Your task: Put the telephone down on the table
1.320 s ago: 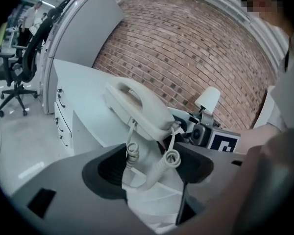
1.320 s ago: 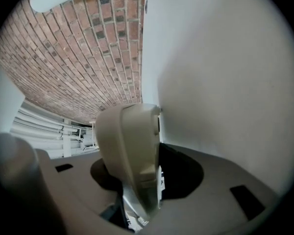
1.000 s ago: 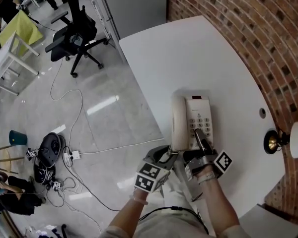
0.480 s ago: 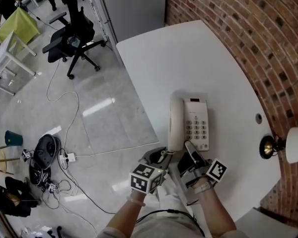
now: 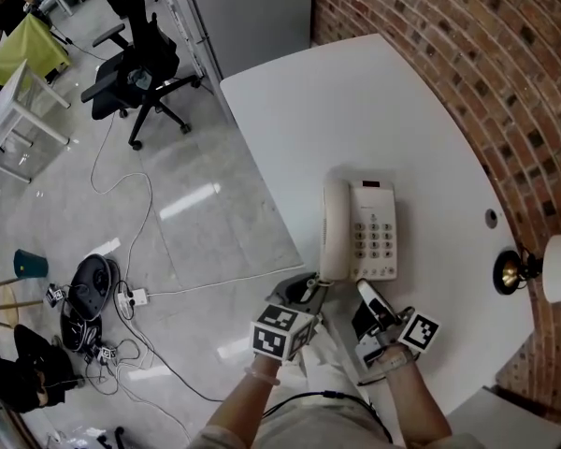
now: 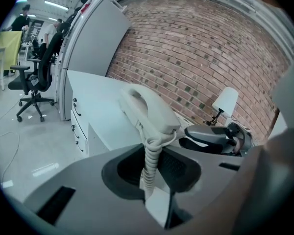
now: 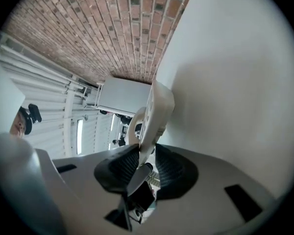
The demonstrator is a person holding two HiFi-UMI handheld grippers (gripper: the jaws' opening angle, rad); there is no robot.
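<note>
Head view: one telephone (image 5: 369, 227) lies flat on the white table (image 5: 355, 101), its handset side close to the table's left edge. Bare tabletop stretches beyond it to the far end. A brick wall (image 5: 467, 54) hems the right side, where one lamp (image 5: 552, 267) stands. The left gripper (image 5: 309, 288) sits at the table's edge, by the handset's near end, with floor to its left. The right gripper (image 5: 365, 293) is just beside the telephone's near edge

Left gripper view: the jaws stand narrow, closed on the one coiled cord (image 6: 149, 163) hanging from the handset (image 6: 147, 111)

Right gripper view: the jaws are closing. The telephone's near end reaches between their tips, but the pads do not press it. Open tabletop fills the right
</note>
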